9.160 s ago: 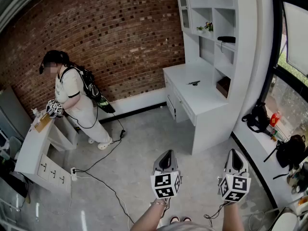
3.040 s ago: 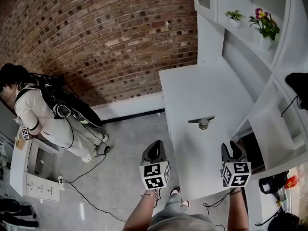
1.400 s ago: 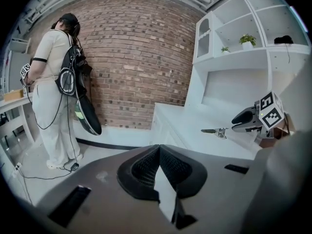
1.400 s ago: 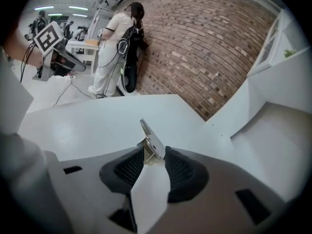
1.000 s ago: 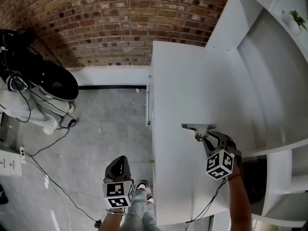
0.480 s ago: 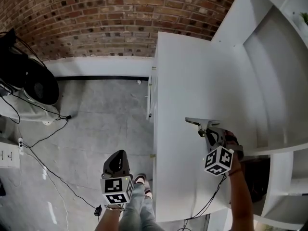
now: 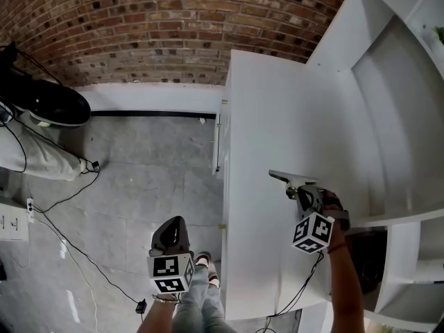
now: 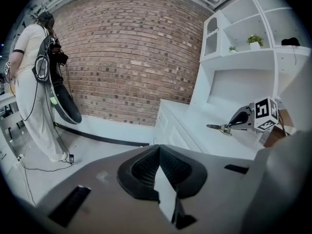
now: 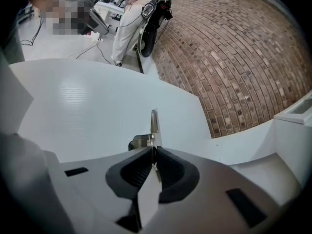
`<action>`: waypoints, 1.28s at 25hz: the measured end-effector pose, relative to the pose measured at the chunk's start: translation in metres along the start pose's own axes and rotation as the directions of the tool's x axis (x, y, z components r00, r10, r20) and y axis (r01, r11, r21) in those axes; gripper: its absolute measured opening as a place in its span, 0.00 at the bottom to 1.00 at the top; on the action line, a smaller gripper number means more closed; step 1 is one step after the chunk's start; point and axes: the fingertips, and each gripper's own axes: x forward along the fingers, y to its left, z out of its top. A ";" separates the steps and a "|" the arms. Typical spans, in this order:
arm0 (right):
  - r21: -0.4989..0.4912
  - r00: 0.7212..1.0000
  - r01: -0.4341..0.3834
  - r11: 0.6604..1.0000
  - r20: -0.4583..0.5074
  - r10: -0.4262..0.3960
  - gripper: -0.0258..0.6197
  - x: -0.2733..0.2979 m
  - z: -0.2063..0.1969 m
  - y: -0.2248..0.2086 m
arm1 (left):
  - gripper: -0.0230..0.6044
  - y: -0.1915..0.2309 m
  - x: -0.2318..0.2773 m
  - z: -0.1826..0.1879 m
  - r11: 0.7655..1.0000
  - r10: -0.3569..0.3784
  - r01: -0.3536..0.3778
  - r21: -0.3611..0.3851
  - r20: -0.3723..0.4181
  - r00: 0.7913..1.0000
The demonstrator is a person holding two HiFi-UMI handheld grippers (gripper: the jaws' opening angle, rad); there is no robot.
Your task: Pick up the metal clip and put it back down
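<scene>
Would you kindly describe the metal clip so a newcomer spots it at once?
Find the white desk by the brick wall. Over it, the right gripper is shut on the metal clip, a slim silvery strip. Nothing else against that white top shines.

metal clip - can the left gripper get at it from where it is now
Probably not as things stand. The left gripper hangs shut over the floor, beside the desk and well apart from the metal clip, and the right gripper is shut on the clip, leaving little of it free to grab.
</scene>
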 end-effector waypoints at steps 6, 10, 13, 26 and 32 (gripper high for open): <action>-0.022 0.999 0.040 0.999 0.008 -0.039 0.06 0.001 0.003 -0.012 | 0.05 0.001 -0.001 0.013 1.000 0.003 -0.003 0.006 0.011 1.000; 0.014 0.998 0.064 0.998 0.016 -0.064 0.05 -0.004 0.007 -0.018 | 0.05 0.003 -0.006 0.029 1.000 0.004 -0.004 0.011 0.029 1.000; 0.101 0.994 0.104 0.989 0.028 -0.107 0.05 -0.017 0.014 -0.024 | 0.06 0.003 -0.011 0.046 1.000 0.002 -0.002 0.002 0.057 0.998; 0.648 0.922 0.192 0.737 0.137 -0.361 0.05 -0.173 0.036 -0.054 | 0.06 -0.064 -0.063 0.129 0.991 -0.132 0.126 0.043 0.172 0.976; 0.881 0.850 0.149 0.449 0.118 -0.514 0.05 -0.244 0.032 -0.061 | 0.06 -0.105 -0.088 0.178 0.975 -0.220 0.206 0.085 0.216 0.951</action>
